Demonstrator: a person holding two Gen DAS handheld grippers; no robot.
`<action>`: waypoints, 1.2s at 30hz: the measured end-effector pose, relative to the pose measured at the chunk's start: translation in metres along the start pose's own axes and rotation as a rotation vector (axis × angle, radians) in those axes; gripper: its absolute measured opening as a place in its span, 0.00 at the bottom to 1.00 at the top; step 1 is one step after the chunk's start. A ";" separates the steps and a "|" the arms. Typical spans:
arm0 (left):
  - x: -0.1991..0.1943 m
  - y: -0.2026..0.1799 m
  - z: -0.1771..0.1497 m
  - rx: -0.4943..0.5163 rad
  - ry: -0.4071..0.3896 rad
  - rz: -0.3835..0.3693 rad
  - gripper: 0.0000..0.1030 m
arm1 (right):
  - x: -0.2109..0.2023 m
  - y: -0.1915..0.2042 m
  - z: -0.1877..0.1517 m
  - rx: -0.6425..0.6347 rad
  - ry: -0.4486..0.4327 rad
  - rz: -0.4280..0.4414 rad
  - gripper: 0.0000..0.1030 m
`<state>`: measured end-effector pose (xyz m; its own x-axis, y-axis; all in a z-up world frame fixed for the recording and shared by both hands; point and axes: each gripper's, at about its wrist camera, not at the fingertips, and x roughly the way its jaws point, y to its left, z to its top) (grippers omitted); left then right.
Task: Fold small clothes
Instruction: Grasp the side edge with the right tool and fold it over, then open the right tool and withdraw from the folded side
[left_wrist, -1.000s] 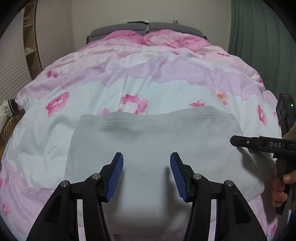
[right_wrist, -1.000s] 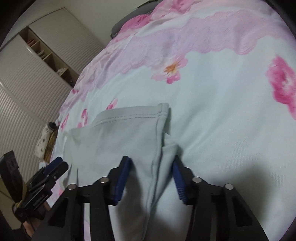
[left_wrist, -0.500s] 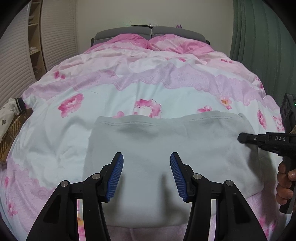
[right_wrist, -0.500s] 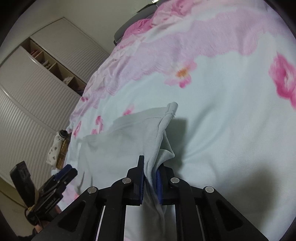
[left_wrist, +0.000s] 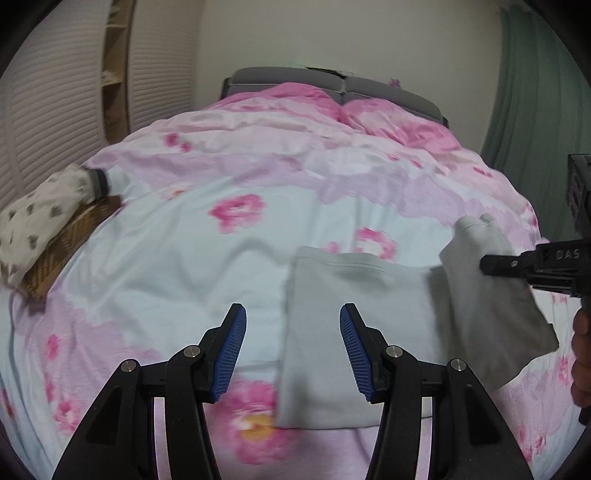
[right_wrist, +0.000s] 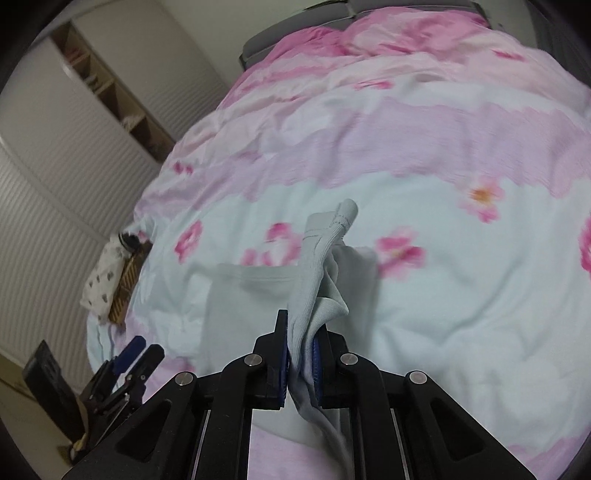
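A pale grey small garment (left_wrist: 354, 325) lies on the pink flowered bedspread (left_wrist: 207, 258). My right gripper (right_wrist: 300, 354) is shut on the garment's right edge (right_wrist: 317, 273) and holds that side lifted off the bed; the raised flap (left_wrist: 491, 295) hangs from it at the right of the left wrist view. My left gripper (left_wrist: 292, 347) is open and empty, above the garment's left edge and the bedspread. It also shows at the lower left of the right wrist view (right_wrist: 140, 350).
A woven basket (left_wrist: 70, 240) with a spotted white cloth (left_wrist: 40, 214) sits at the bed's left edge. Grey headboard (left_wrist: 332, 83) at the far end, white slatted wardrobe (left_wrist: 48, 103) on the left, green curtain (left_wrist: 535, 92) on the right.
My right gripper, shut on the garment's right edge half a second ago, has lifted it and carried it leftward. My left gripper has shifted left, still open.
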<state>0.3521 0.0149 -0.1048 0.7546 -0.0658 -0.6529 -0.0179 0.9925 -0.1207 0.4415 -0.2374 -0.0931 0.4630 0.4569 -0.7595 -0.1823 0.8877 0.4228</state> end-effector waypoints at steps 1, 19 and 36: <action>-0.002 0.009 0.000 -0.012 0.000 0.002 0.51 | 0.009 0.010 0.001 -0.008 0.019 -0.011 0.12; -0.001 0.083 -0.022 -0.084 0.025 0.056 0.51 | 0.131 0.110 -0.036 -0.141 0.144 -0.168 0.17; 0.009 0.038 -0.032 -0.054 0.038 -0.125 0.50 | 0.003 0.064 -0.082 -0.159 -0.133 -0.163 0.28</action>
<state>0.3370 0.0484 -0.1394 0.7279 -0.1934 -0.6578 0.0388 0.9695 -0.2421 0.3599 -0.1745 -0.1083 0.6057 0.3052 -0.7349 -0.2256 0.9515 0.2092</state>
